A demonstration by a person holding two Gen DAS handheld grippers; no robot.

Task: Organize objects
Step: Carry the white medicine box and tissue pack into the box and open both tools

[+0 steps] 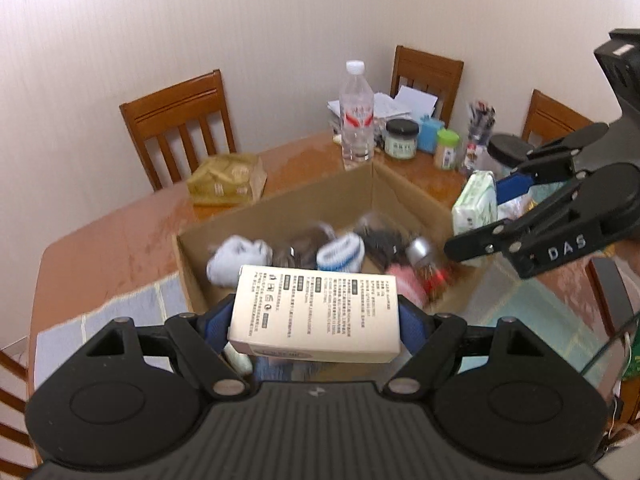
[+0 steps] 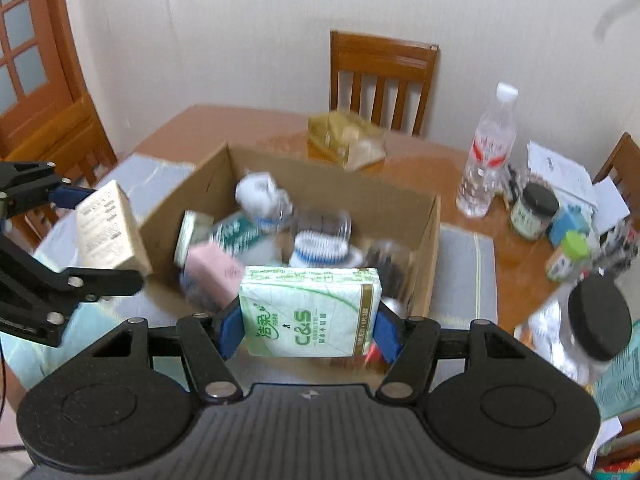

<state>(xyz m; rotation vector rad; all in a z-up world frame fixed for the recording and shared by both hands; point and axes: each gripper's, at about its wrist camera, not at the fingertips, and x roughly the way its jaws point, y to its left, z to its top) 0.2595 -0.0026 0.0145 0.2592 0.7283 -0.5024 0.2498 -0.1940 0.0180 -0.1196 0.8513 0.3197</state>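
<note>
Holding one item in each gripper above the open cardboard box (image 1: 296,204).

The left gripper (image 1: 314,316) clamps a cream carton (image 1: 316,312) between blue pads; the right gripper (image 2: 310,330) clamps a green tissue pack (image 2: 310,312). Both hang clear above the box rim, over the table (image 1: 132,236).

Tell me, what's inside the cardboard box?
Inside the box lie a white sock, a striped sock, a pink pack, a green-and-white pack and dark blurry things. The tissue pack held in front hides the near part.
</note>
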